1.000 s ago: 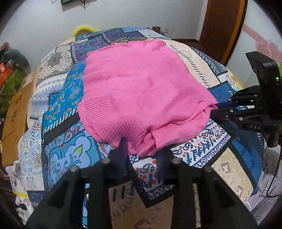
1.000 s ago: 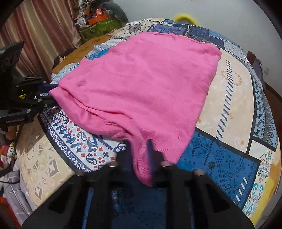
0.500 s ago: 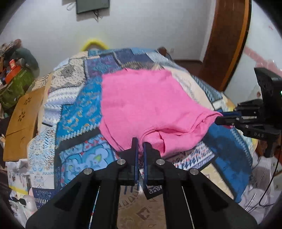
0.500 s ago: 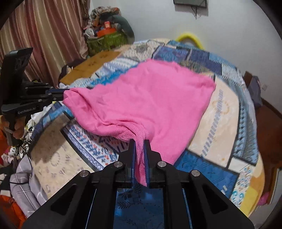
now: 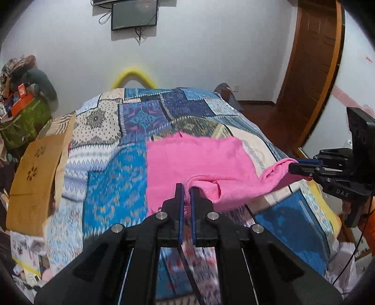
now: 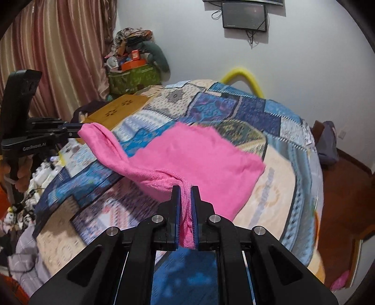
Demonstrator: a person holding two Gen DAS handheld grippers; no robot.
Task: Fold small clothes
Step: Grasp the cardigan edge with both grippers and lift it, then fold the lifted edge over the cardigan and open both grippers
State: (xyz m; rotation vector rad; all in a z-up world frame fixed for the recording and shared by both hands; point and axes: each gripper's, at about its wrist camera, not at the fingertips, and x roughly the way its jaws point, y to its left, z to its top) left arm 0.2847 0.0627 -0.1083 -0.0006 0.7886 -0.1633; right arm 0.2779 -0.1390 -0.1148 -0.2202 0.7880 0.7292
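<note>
Bed (image 5: 112, 187) with patchwork cover, ahead of both claws. Pink garment (image 5: 196, 162): far part on the cover, near edge raised. Left claw (image 5: 185, 199) and right claw (image 6: 186, 204) each clamped on 1 corner. Wall screen (image 5: 134, 14) beyond; curtain (image 6: 51, 51) left.

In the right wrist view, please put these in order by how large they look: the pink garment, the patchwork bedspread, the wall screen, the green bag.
1. patchwork bedspread
2. pink garment
3. green bag
4. wall screen

The bag and the screen look close in size, so their order is unsure.
</note>
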